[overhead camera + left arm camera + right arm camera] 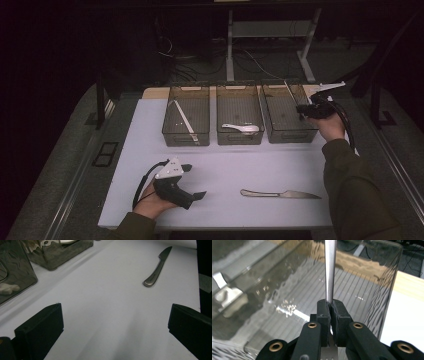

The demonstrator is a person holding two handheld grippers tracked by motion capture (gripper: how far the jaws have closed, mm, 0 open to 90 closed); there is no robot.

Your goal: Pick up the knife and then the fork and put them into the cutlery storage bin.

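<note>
Over the rightmost bin (290, 117), your right gripper (330, 306) is clamped on a thin metal utensil handle (330, 270), standing upright above the bin floor. Risk: let go while it stands tall and it tips against the wall or bounces out; lower it first. Its working end is hidden behind the jaws, so fork or spoon, can't tell. Your left gripper (115, 322) rests wide open, holding nothing, near the knife (280, 194). 2 other bins hold pieces, blurred through the ribbed plastic.

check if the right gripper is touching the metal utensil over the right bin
Touching: in the right gripper view the right gripper has its pads clamped on the metal utensil.
</note>
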